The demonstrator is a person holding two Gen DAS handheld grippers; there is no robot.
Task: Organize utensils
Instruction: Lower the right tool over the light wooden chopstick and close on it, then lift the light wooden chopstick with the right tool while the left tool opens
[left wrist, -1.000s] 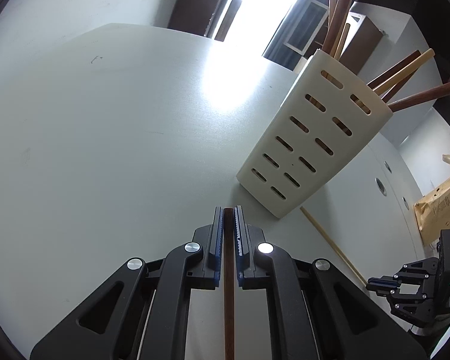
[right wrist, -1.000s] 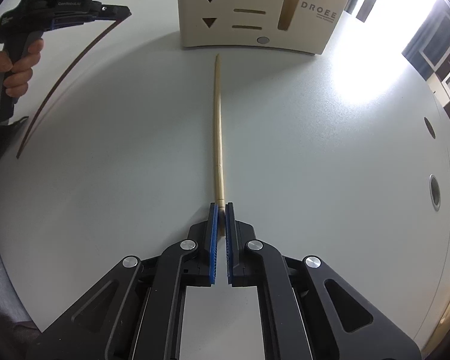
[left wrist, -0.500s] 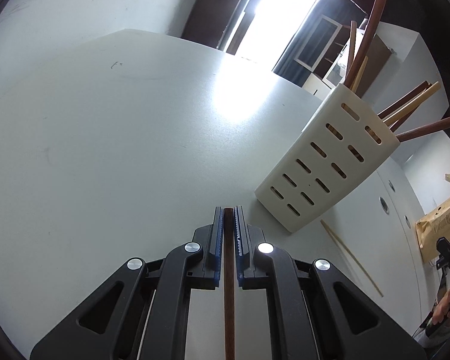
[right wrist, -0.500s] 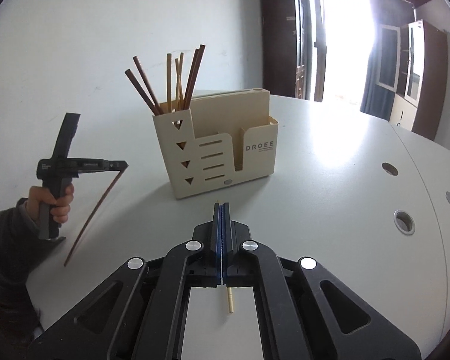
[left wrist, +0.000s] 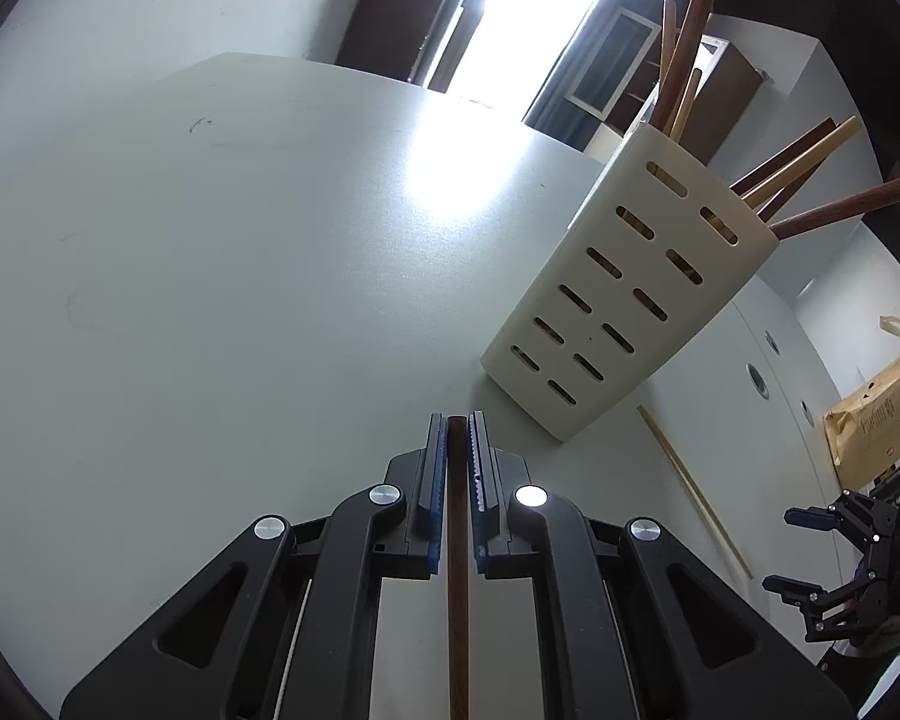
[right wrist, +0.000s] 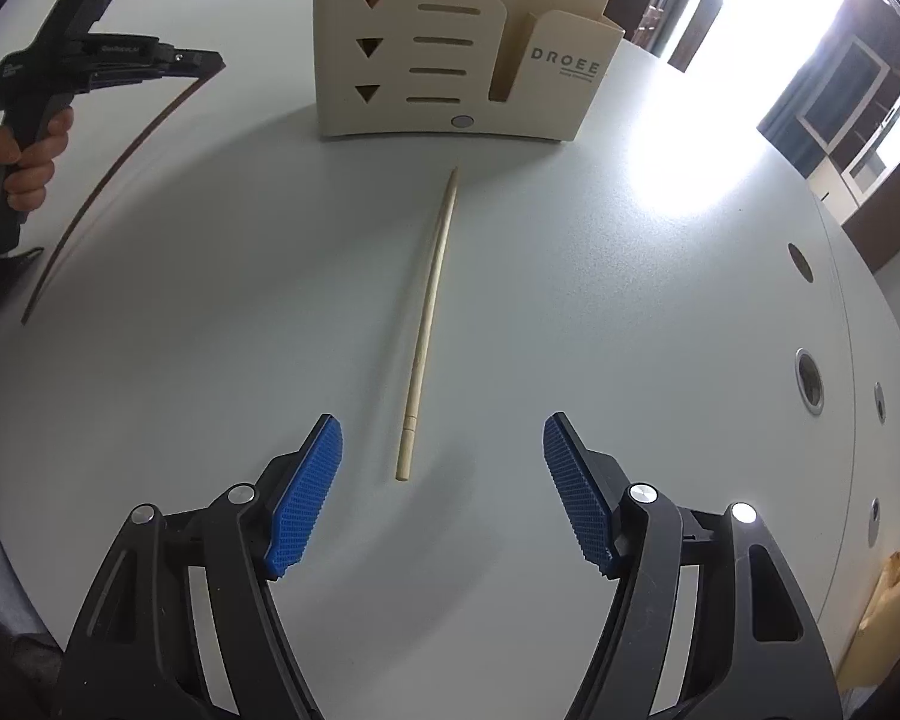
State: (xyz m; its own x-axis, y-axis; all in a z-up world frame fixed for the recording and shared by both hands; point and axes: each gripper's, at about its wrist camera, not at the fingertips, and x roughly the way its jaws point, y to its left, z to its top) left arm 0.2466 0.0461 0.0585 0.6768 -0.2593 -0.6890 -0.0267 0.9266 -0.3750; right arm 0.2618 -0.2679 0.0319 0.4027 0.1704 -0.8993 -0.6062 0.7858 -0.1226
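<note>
My left gripper (left wrist: 457, 423) is shut on a dark brown chopstick (left wrist: 457, 570) that runs back between its pads. From the right wrist view that left gripper (right wrist: 207, 60) hangs at the upper left, the dark chopstick (right wrist: 108, 180) slanting down from it. A cream slotted utensil holder (left wrist: 618, 300) (right wrist: 462, 60) with several chopsticks in it stands on the white table (right wrist: 630, 330). A light wooden chopstick (right wrist: 429, 312) (left wrist: 690, 480) lies flat before the holder. My right gripper (right wrist: 444, 441) (left wrist: 795, 552) is opening; the chopstick's thick end lies between its pads, untouched.
A person's hand (right wrist: 27, 162) grips the left tool's handle. Round cable holes (right wrist: 809, 381) sit in the table at the right. A brown paper bag (left wrist: 876, 420) (right wrist: 894, 594) lies near the right edge. Cabinets and a bright window stand beyond.
My right gripper went from shut at the light chopstick's end to wide open, and the chopstick lies free on the table. The left gripper keeps its hold on the dark chopstick.
</note>
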